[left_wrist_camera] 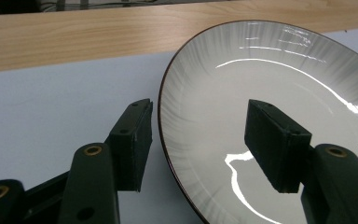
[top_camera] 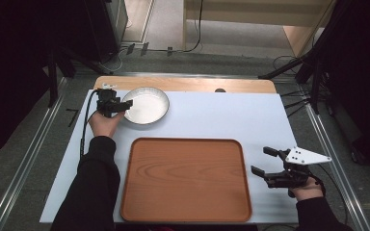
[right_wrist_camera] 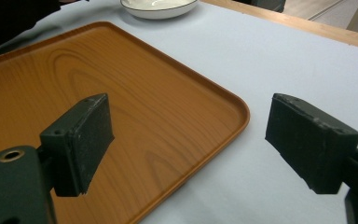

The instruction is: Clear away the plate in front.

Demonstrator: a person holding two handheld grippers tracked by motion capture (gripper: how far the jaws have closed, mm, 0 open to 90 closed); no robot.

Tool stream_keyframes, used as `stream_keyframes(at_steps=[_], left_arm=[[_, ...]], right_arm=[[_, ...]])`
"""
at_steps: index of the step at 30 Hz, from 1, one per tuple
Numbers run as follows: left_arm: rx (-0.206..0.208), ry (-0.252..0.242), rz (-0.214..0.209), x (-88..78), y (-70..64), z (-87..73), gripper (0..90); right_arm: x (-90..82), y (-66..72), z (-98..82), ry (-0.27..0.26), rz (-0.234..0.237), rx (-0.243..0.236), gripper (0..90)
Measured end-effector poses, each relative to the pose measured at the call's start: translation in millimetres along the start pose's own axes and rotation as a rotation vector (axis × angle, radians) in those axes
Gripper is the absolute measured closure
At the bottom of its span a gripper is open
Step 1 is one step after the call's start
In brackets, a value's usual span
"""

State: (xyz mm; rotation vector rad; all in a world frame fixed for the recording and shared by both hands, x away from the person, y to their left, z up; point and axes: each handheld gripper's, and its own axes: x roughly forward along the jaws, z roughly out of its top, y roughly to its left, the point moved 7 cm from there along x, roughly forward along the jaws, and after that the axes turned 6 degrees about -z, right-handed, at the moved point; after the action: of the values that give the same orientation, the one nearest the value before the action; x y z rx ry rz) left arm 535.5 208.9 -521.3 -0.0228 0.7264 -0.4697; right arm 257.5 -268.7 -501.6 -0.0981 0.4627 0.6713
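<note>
Pale blue matting covers the table (top_camera: pixel 212 115), with a strip of light wood showing along its far edge, and grey floor with cables and dark stands lies beyond. Near the far left of the mat sits a white plate (top_camera: pixel 147 105) with a thin dark rim; in the left gripper view its glossy inner surface catches bright reflections. The left gripper (top_camera: pixel 124 104), held in a hand with a black sleeve, sits at the plate's left edge with its jaws spread apart: in the left gripper view one jaw stands outside the rim over the mat and the other over the plate's inner surface, so the rim runs between them with clear gaps on both sides. Whether either jaw touches the plate cannot be told. A brown wooden tray (top_camera: pixel 185 178) with rounded corners lies on the near middle of the mat, just in front of the plate. The right gripper (top_camera: pixel 265 161), carrying a grey three-cornered plate on top, hovers beside the tray's right edge, jaws wide apart; in the right gripper view one jaw hangs over the tray's corner and the other over the bare mat.
</note>
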Motion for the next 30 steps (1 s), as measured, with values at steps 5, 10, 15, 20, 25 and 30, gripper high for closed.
stream_keyframes(at_steps=[5, 10, 15, 20, 25, 30], left_arm=[[-0.030, -0.020, 0.030, 8.9, 4.6, -7.6, 49.0], [-0.108, -0.022, -0.001, 16.6, 10.1, -18.7, 55.4], [-0.153, -0.054, -0.012, 19.3, 7.6, -17.4, 65.5], [-0.282, -0.074, -0.094, 22.1, 12.3, -17.4, 70.8], [-0.332, -0.082, -0.131, 23.4, 14.8, -17.2, 73.6], [-0.439, -0.088, -0.154, 23.2, 15.3, -15.8, 79.4]], right_arm=[[-0.2, -0.4, -0.5, 0.003, 0.000, 0.001, 15.6], [-0.6, 0.7, -0.5, 0.001, 0.005, -0.001, 15.6], [-0.2, 0.8, -0.5, 0.004, 0.004, -0.002, 15.6], [1.1, 1.1, -1.2, 0.013, 0.008, -0.006, 15.6], [1.3, 1.5, -1.4, 0.017, 0.010, -0.012, 15.6], [1.7, 1.6, -1.3, 0.017, 0.005, -0.013, 15.6]])
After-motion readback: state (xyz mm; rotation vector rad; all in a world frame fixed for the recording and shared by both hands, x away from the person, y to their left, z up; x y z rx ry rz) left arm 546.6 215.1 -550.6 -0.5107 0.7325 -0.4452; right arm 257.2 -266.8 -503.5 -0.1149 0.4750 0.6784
